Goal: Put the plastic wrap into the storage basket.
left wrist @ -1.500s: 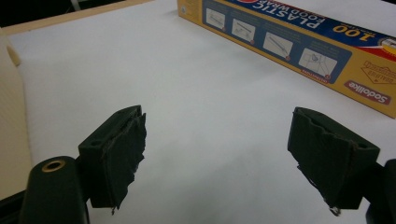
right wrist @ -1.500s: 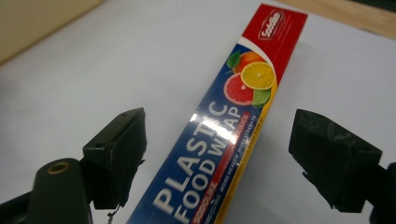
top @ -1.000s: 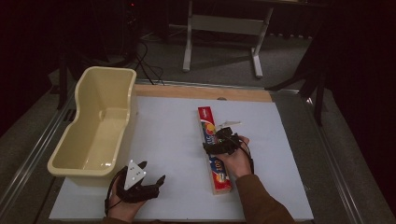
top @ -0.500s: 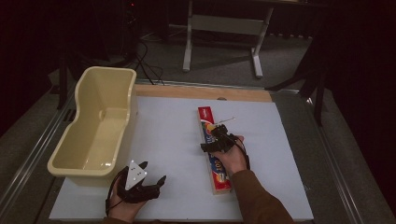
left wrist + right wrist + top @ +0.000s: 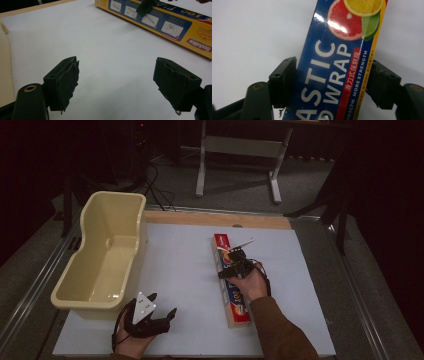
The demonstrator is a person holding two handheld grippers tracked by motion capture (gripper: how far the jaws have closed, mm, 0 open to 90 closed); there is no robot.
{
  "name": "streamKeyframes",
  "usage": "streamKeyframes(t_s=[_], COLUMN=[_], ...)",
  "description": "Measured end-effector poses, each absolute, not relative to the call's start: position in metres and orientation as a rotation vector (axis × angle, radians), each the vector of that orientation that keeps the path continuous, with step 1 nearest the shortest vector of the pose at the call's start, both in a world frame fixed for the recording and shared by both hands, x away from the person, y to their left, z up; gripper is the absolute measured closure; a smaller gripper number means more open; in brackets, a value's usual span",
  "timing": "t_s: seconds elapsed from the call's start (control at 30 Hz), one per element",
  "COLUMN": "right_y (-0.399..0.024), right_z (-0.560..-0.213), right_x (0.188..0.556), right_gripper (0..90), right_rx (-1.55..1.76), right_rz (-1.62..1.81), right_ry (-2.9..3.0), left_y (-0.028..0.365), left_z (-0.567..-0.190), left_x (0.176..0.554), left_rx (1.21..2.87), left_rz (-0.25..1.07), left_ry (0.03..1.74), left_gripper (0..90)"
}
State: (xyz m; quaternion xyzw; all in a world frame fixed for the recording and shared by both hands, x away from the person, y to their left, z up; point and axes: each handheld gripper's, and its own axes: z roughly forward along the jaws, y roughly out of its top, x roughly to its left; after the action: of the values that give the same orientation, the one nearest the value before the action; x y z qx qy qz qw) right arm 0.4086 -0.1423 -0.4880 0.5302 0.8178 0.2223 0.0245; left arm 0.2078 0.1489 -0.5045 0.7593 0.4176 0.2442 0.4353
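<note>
A long plastic wrap box (image 5: pixel 230 281) lies flat on the white table (image 5: pixel 185 270), right of centre, its length running away from the person. The right tongs (image 5: pixel 235 265) sit over the box about a third of the way down from its far end, held by the right hand (image 5: pixel 250 282). In the right gripper view the box (image 5: pixel 334 65) passes between the two black jaws, which press against its long edges on either side, pinching it across its width; the blue top face with citrus fruit pictures and the words "PLASTIC WRAP" faces the camera. The left tongs (image 5: pixel 150 312) rest low at the near left of the table, just in front of a cream tub (image 5: pixel 102 257) that stands along the table's left edge. In the left gripper view its jaws stand spread wide over bare table with nothing between them, and the box's yellow and blue side (image 5: pixel 160 21) lies well beyond them.
</note>
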Motion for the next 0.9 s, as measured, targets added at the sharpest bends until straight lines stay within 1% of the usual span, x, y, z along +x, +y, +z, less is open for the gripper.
streamKeyframes(t_s=[0.1, 0.23, 0.47, 0.67, 0.9], right_y=[-0.148, -0.149, -0.154, -0.173, -0.178], right_z=[-0.486, -0.489, -0.485, -0.489, -0.489], right_x=[0.414, 0.422, 0.431, 0.436, 0.433], right_gripper=[33.1, 32.5, 37.5, 40.8, 41.5], right_rx=[1.721, 1.796, 1.879, 2.047, 2.074], right_rz=[0.681, 0.662, 0.607, 0.748, 0.802], right_ry=[2.561, 2.611, 2.650, 2.624, 2.628], left_y=[0.148, 0.147, 0.147, 0.147, 0.147], left_z=[-0.505, -0.505, -0.505, -0.505, -0.506], left_x=[0.208, 0.208, 0.208, 0.209, 0.210], left_rx=[1.892, 1.896, 1.893, 1.896, 1.894], left_rz=[0.605, 0.605, 0.603, 0.603, 0.602], left_ry=[1.039, 1.038, 1.042, 1.042, 1.044], left_gripper=[20.3, 20.3, 20.5, 20.5, 20.5])
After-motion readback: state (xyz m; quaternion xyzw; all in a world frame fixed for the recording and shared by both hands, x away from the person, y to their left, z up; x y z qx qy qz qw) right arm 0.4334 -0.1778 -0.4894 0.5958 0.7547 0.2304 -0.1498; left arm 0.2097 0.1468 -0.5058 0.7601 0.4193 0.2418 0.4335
